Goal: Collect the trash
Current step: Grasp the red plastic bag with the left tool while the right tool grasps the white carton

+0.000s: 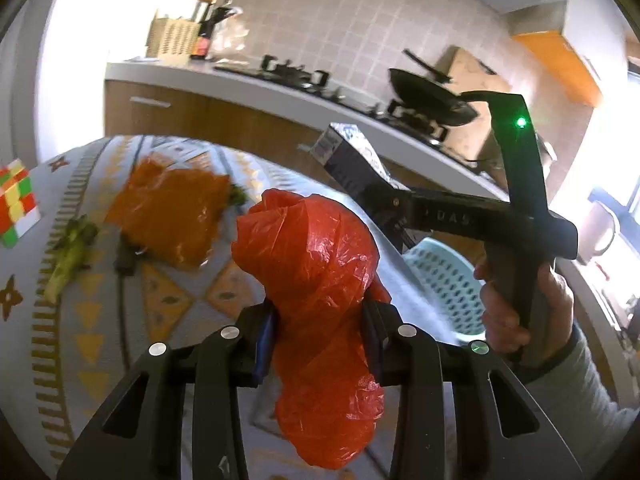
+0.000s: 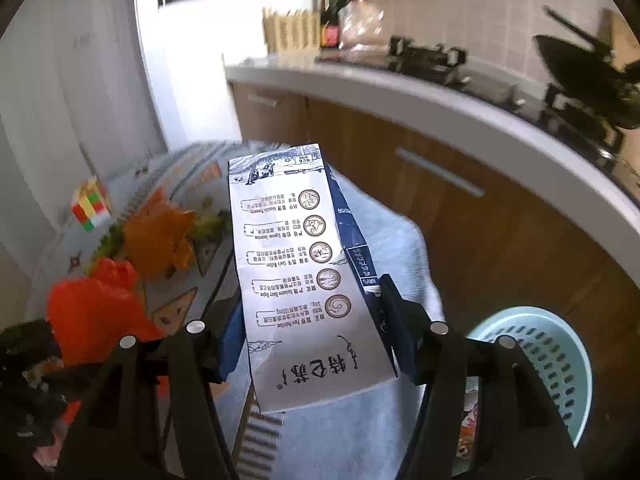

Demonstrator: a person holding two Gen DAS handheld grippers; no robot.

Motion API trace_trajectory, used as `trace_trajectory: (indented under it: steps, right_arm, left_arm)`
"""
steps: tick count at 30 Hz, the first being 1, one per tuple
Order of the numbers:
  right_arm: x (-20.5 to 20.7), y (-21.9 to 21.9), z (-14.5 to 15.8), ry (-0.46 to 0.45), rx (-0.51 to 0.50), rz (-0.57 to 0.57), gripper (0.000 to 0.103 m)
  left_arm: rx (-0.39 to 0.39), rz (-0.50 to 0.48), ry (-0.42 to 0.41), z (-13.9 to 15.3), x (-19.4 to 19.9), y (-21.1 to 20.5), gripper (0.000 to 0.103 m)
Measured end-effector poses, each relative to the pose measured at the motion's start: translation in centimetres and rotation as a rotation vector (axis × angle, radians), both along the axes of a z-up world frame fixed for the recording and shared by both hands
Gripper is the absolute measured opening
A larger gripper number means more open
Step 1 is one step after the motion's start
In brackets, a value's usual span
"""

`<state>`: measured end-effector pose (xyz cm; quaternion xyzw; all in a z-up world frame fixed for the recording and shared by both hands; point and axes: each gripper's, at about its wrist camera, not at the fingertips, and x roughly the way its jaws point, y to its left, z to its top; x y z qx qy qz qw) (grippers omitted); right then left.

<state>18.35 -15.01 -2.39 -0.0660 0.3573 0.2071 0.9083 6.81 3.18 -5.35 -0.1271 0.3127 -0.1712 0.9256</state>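
Red crinkled plastic fills my left gripper [image 1: 320,344]: the jaws are clamped on a bunched red plastic bag [image 1: 316,280], which bulges above the pads and hangs loose below them. My right gripper [image 2: 312,340] is closed on a milk carton [image 2: 304,272], pads pressing its two narrow sides near the printed base, the long white face pointing away from me. Both loads are lifted off the patterned tablecloth [image 1: 120,340].

Further out on the cloth lie an orange plastic bag [image 1: 172,216], spread flat, and a broccoli stalk [image 1: 70,252] beside it; a puzzle cube [image 1: 16,200] sits near the far left edge. The pale blue perforated basket [image 2: 560,368] stands on the floor just off the table's edge, below and to the right of the carton, and I judge it to be where this trash goes.

What worries me is the bag: the pads pinch slippery film, and a quick swing could let it slide out short of the basket. The carton is held near one end, so its long free end could pivot in the jaws or clip the table edge or basket rim as I lower it.

I cannot see how deep the basket is or how full; only some colourful wrapper shows inside, half hidden behind my right gripper. Motion blur smears the stove and pan behind.
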Motion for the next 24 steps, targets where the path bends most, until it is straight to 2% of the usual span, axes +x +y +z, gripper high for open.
trace_trajectory:
  steps: [6, 13, 18, 24]
  right_arm:
    - [-3.1, -4.1, 4.0, -0.106, 0.033, -0.079, 0.057]
    - [-5.7, -10.4, 5.6, -0.153, 0.028, -0.240, 0.058]
    - [-7.1, -15.0, 4.5, -0.120, -0.005, -0.375, 0.058]
    - [-7.5, -20.3, 1.0, 0.008, -0.026, -0.553, 0.058]
  left_arm:
    - [-0.009, -0.067, -0.050, 2.0, -0.5, -2.5, 0.034]
    - [-0.009, -0.162, -0.094, 4.4, 0.7, -6.4, 0.034]
    - [-0.013, -0.229, -0.087, 5.0, 2.3, -9.7, 0.034]
    - [-0.005, -0.296, -0.036, 4.2, 4.7, -14.1, 0.034]
